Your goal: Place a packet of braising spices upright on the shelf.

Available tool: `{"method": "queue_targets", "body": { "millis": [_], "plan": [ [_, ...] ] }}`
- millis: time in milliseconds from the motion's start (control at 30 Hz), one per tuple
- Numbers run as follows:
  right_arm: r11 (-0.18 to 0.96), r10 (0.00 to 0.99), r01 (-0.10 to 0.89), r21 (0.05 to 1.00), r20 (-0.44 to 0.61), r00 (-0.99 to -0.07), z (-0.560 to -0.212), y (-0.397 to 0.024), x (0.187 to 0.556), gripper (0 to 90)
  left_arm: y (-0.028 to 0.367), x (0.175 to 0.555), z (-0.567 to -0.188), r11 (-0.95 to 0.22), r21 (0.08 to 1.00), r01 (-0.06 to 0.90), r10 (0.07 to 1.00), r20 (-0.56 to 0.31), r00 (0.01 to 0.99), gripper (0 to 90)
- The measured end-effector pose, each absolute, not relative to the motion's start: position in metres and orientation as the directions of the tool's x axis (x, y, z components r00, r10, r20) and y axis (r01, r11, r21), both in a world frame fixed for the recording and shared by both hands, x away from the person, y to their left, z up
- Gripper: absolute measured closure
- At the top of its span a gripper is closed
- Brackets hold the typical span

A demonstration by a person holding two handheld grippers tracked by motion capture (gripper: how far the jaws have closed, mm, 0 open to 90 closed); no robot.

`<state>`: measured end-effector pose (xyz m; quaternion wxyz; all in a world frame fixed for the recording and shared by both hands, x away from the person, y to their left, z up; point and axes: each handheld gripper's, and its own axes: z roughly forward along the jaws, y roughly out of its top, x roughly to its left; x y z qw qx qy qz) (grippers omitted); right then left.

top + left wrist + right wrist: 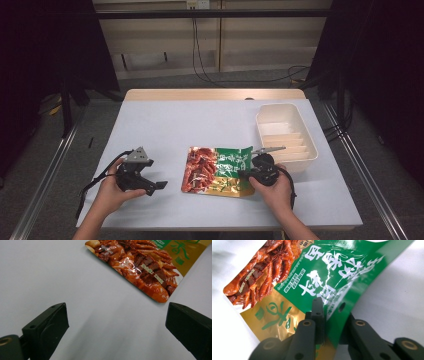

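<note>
A flat food packet [217, 171], printed with red meat on its left half and green and gold on its right, lies on the white surface [165, 125] near the middle of the near edge. The right gripper [249, 172] sits at the packet's right edge, held in the person's right hand [272, 189]. In the right gripper view its two black jaws are pinched together on the green edge of the packet [332, 277], one jaw on each face of the film, and that edge curls up off the surface around them.

The left gripper [156, 186] rests well to the left of the packet, held in the left hand [114, 192], and points right towards it. In the left gripper view its jaws stand wide apart with nothing between them but bare surface; the meat-printed corner of the packet [142, 267] lies beyond them, apart from both.

A white plastic tub [310, 150] stands at the right side of the surface, just beyond the right gripper, with pale flat pieces lying inside it.
</note>
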<state>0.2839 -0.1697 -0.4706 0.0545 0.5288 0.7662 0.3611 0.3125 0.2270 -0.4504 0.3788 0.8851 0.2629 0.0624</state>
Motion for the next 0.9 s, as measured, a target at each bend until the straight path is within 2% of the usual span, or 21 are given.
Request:
{"method": "queue_targets", "body": {
  "millis": [100, 500, 900],
  "plan": [
    [0.188, 0.849, 0.773, 0.606, 0.296, -0.439, -0.465, -0.169, 0.285, 86.0, 0.228, 0.313, -0.449, -0.576, 0.702, 0.420, 0.511, -0.092, 0.855, 4.2],
    [0.206, 0.847, 0.783, 0.587, 0.293, -0.443, -0.442, -0.164, 0.291, 87.7, 0.228, 0.313, -0.449, -0.561, 0.710, 0.425, 0.513, -0.105, 0.852, 4.3],
    [0.242, 0.840, 0.824, 0.513, 0.314, -0.443, -0.413, -0.157, 0.305, 90.0, 0.229, 0.313, -0.448, -0.568, 0.704, 0.426, 0.508, -0.107, 0.855, 4.2]
  ]
}}
